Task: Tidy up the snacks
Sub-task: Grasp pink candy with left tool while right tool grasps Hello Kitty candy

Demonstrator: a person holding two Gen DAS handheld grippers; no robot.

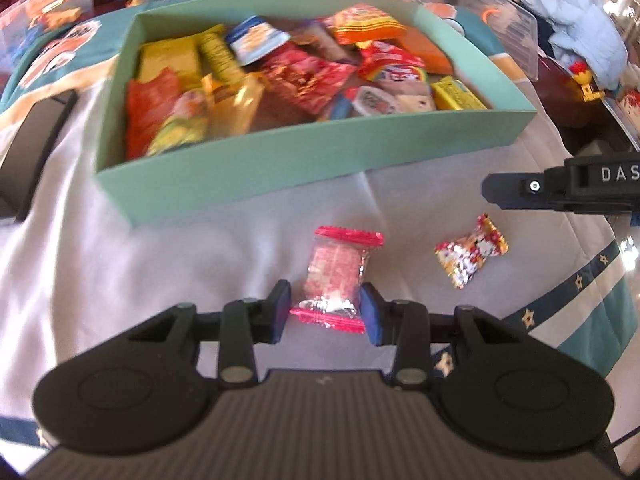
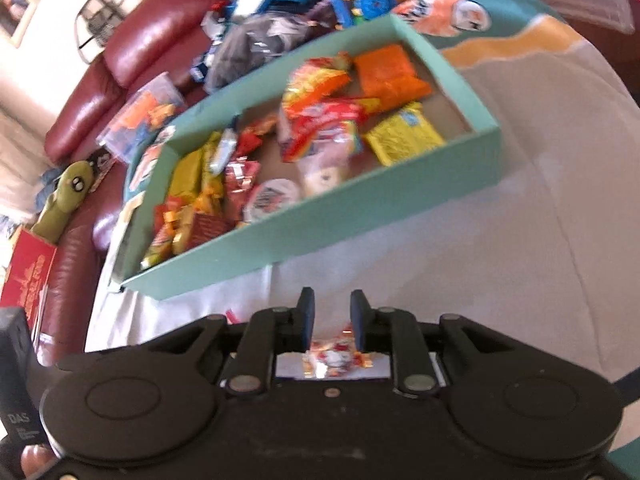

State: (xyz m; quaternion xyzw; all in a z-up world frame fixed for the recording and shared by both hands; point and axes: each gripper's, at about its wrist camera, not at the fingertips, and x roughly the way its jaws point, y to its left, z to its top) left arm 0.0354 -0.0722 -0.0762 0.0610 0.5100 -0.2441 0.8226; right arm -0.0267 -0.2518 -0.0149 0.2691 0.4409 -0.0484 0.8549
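Two grippers are at work over the cloth-covered table. The left gripper has its two blue-padded fingers set on either side of a pink-edged candy packet, the pads right against the packet's lower sides, so it looks pinched, though the packet also lies on the white cloth. The right gripper has its fingers a little apart with bare cloth showing between the tips; a small red-and-gold candy sits below and behind them, near the gripper body, and I cannot tell whether anything touches it.

From the left view that same candy lies on the cloth just to the right of the pink packet, apart from it, with the right gripper's dark body above it. So two loose sweets lie outside the box.

Beyond both sits one shallow teal box, open on top and crowded with snack packets: several yellow ones, several red, two orange, a blue-and-white pouch and a round white tub; blur keeps me from an exact count. A dark flat object lies left of the box. Further off stand a red leather sofa, a green plush toy and a heap of toys and clear bags.
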